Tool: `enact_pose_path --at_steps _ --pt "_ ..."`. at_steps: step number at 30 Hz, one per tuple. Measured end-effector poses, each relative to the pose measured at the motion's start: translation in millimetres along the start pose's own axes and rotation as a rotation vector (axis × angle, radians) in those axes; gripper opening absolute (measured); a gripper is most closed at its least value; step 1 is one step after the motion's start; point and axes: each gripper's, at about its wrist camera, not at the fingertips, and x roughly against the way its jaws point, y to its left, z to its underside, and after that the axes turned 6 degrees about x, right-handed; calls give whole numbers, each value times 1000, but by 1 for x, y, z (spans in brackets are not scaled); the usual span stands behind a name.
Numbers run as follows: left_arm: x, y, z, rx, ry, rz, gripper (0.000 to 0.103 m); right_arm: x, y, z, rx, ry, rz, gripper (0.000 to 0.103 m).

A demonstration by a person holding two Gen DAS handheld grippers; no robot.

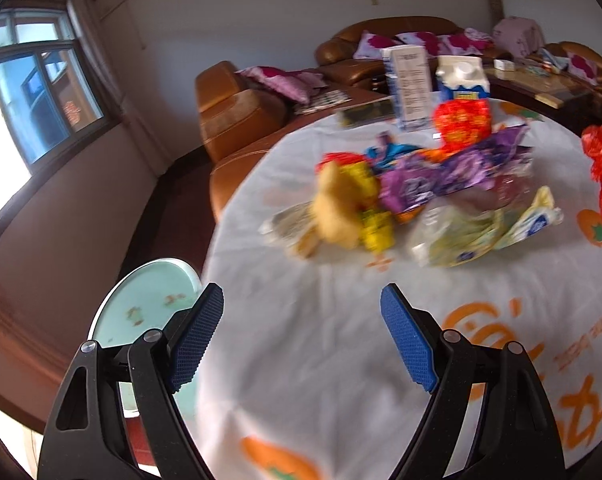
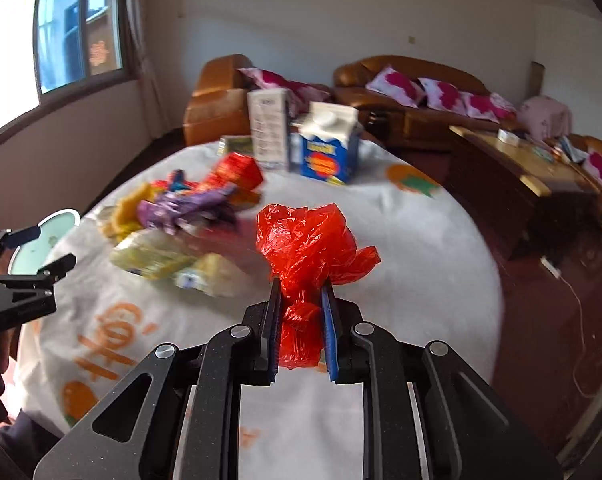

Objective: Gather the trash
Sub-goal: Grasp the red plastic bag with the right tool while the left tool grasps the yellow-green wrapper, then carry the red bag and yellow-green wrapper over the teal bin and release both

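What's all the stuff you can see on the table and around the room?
red plastic bag: one, red, pinched in the right claw above the table
wrapper pile: several, purple, yellow, red, green, table middle
cartons: two, white and blue, upright at far edge
table: one, white cloth with orange prints
stool: one, pale green, beside table
sofas: brown, pink cushions, far wall
window: one, left wall
left claw: open, empty
right claw: shut on bag

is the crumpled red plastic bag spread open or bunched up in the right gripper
Bunched up. The crumpled red plastic bag is pinched between the fingers of the right gripper, its top wadded into folds; no open mouth shows.
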Motion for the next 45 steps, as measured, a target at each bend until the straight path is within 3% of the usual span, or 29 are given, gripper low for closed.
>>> enact_pose_path --at_steps 8,10,15,24,34,45 --pt "-24 -48 -20 -47 21 93 80 -2 -10 15 -1 1 18 18" --pt "-30 -55 -19 -58 44 112 73 -4 -10 15 -2 1 8 18" --pt "-41 -65 -12 -78 123 188 29 -6 -5 15 2 -1 -5 18" --pt "-10 -40 -13 -40 65 182 17 3 -3 11 2 -25 -3 18" --pt "22 43 -2 51 42 14 17 24 35 -14 51 -110 -94 18" --pt "25 128 8 112 33 -203 17 13 115 -62 175 -174 -229 18"
